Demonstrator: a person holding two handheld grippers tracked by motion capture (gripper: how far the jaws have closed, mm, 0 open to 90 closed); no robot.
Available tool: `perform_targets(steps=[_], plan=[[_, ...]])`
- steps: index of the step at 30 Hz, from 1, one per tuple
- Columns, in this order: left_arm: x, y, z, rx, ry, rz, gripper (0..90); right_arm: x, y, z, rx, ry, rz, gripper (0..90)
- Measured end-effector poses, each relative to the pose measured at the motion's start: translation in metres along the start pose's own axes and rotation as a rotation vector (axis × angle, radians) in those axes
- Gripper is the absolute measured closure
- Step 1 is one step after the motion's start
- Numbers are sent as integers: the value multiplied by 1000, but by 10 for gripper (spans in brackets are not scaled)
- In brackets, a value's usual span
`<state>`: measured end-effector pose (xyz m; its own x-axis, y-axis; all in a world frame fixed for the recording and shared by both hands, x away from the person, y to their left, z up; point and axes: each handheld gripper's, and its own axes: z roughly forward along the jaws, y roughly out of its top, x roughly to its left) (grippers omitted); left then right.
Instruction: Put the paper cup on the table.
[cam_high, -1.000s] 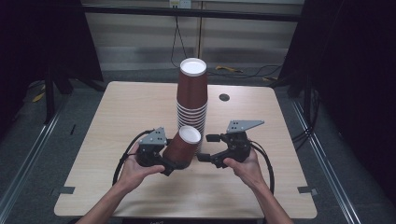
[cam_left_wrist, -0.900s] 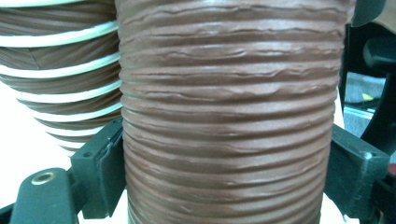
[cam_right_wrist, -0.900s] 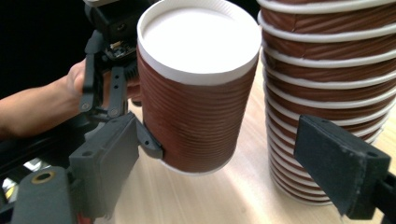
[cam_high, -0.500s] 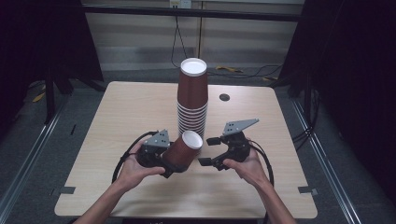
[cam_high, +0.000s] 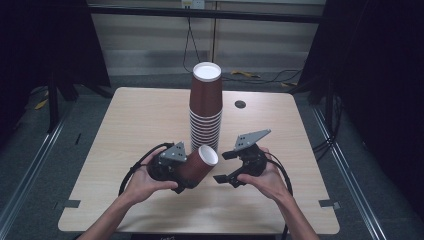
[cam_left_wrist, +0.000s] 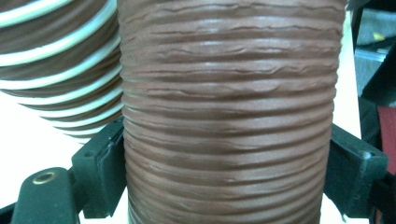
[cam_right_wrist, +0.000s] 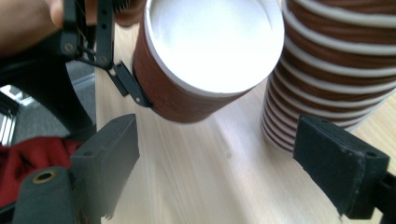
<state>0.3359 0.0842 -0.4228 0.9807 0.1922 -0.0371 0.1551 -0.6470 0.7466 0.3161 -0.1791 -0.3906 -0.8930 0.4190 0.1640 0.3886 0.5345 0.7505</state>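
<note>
At lower centre of the high view, the left gripper (cam_high: 192, 172) pinches 1 brown cup (cam_high: 200, 164), tilted; the right gripper (cam_high: 223, 166) stands spread, empty. 1 cup stack (cam_high: 205, 107) rises behind on 1 table (cam_high: 135, 120).

— What sort of place is this?

— A lab or recording room, not a home. A bare wooden bench (cam_high: 150, 125) stands alone on grey carpet (cam_high: 45, 165), with dark curtains (cam_high: 380, 75) on both sides.

— Anything else?

— Metal rails (cam_high: 30, 170) run along the floor, cables (cam_high: 260, 77) trail by the back wall, and tape marks (cam_high: 67, 204) sit at the bench's corners. It looks like a staged test area.
</note>
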Motion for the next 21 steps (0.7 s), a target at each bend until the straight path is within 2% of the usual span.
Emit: perform_targets(steps=[3, 5, 12, 13, 16, 18, 21], plan=[[-2, 3, 2, 50, 28, 26, 150, -1, 0, 1, 14, -2, 5, 145], [-1, 4, 2, 62, 16, 30, 150, -3, 1, 2, 44, 11, 8, 145], [1, 12, -1, 148, 20, 71, 150, -3, 2, 5, 96, 7, 6, 162], [2, 14, -2, 156, 26, 72, 150, -2, 2, 7, 99, -5, -1, 145], [2, 16, -3, 167, 16, 82, 150, -1, 2, 9, 110, -2, -2, 175], [0, 16, 0, 204, 13, 102, 150, -1, 3, 9, 118, -1, -13, 154], [-1, 16, 5, 206, 15, 105, 149, -2, 4, 11, 148, 6, -20, 143]])
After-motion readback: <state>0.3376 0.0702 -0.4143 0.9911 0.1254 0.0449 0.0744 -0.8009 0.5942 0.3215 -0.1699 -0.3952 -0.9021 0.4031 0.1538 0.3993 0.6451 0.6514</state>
